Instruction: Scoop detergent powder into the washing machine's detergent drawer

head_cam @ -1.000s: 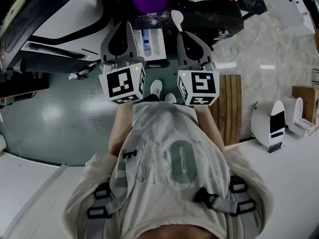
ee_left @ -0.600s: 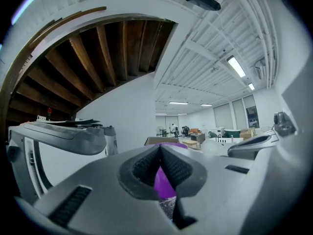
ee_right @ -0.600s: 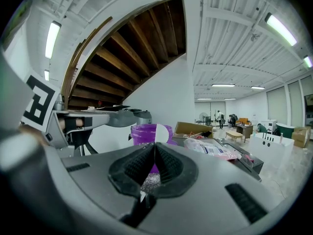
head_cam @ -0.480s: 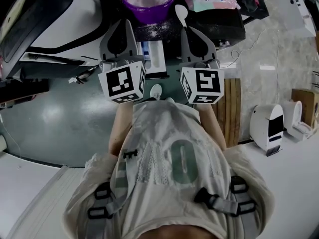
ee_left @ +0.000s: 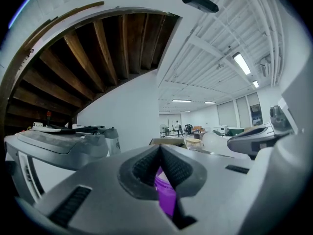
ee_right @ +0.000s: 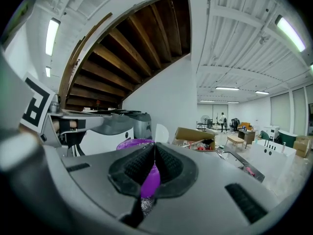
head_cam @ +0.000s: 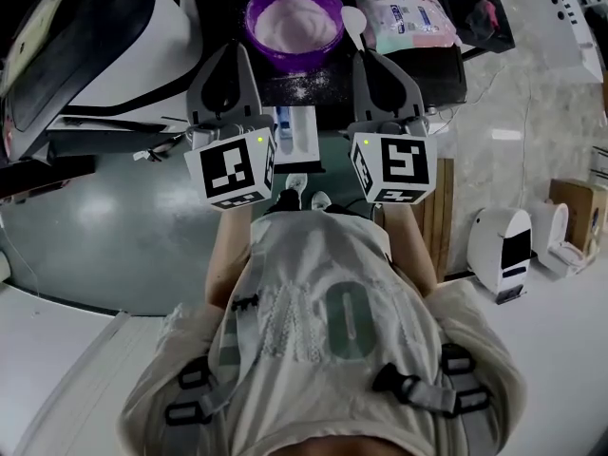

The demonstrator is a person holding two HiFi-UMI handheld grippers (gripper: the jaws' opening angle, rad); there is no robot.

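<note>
Round purple plastic bowl (head_cam: 293, 17), upright on the dark counter (head_cam: 432, 50), holding a mound of pale pinkish-white detergent powder (head_cam: 293, 15); loose grains of powder are scattered on the counter just in front of it. White rectangular detergent drawer (head_cam: 302, 131), pulled out below the counter edge, between the two tools; a blue insert shows inside, and powder within cannot be made out. Flat pastel printed packet (head_cam: 404, 12), lying on the counter to the right of the bowl. Left tool (head_cam: 231, 50), near the bowl's left side: pads closed together with nothing clamped, the purple bowl showing through the gap below them in the left gripper view. Right tool (head_cam: 370, 55): pads closed on the handle of a small white plastic spoon (head_cam: 353, 22), whose scoop end stands beside the bowl's right rim.
</note>
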